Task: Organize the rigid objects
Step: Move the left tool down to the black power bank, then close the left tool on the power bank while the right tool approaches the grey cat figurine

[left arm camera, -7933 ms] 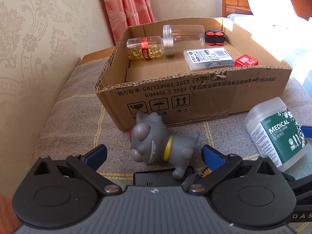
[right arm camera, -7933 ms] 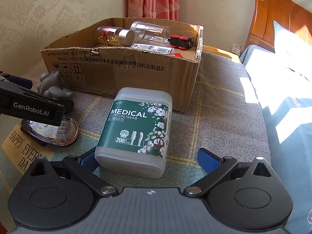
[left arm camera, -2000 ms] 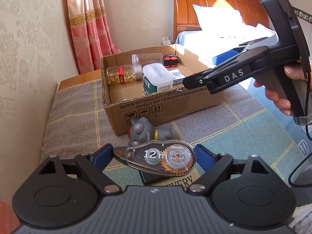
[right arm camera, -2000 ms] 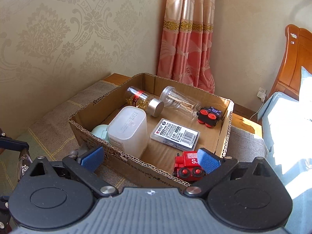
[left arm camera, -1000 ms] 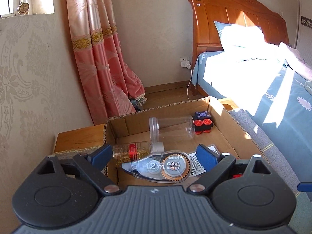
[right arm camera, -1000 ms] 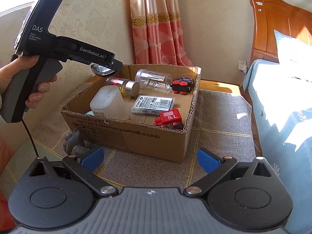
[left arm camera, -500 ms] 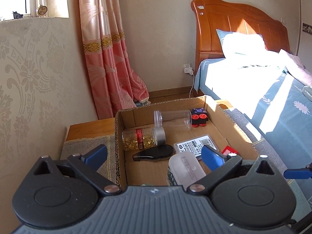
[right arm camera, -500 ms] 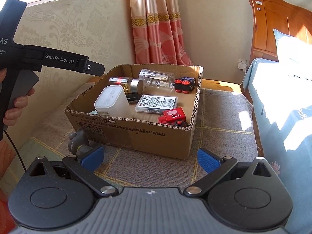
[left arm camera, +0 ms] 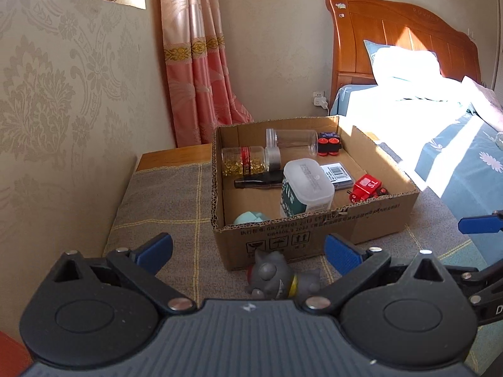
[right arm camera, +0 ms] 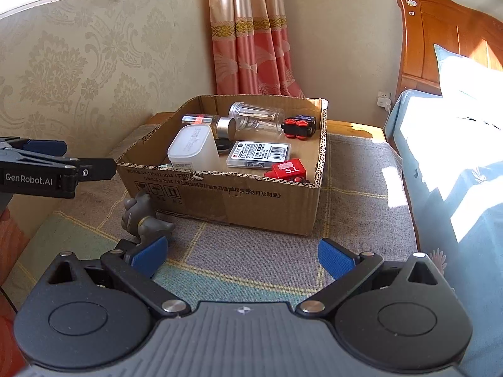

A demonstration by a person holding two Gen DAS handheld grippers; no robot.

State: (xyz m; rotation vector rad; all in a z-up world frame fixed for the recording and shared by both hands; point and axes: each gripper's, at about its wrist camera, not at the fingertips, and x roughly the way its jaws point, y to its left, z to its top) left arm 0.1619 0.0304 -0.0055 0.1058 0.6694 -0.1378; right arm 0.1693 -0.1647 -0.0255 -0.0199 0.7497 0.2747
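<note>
Hiding behind carton wall: teal object, mostly unseen.

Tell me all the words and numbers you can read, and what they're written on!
"S.L" on the red toy car in the cardboard box.
"GenRobot.AI" on the side of the left gripper.
"GB4806.9 2023" on the cardboard box front, among Chinese print I can't make out.
The barcode case and white tub have print too small to read.

Grey cat figurine outside filled carton
</note>
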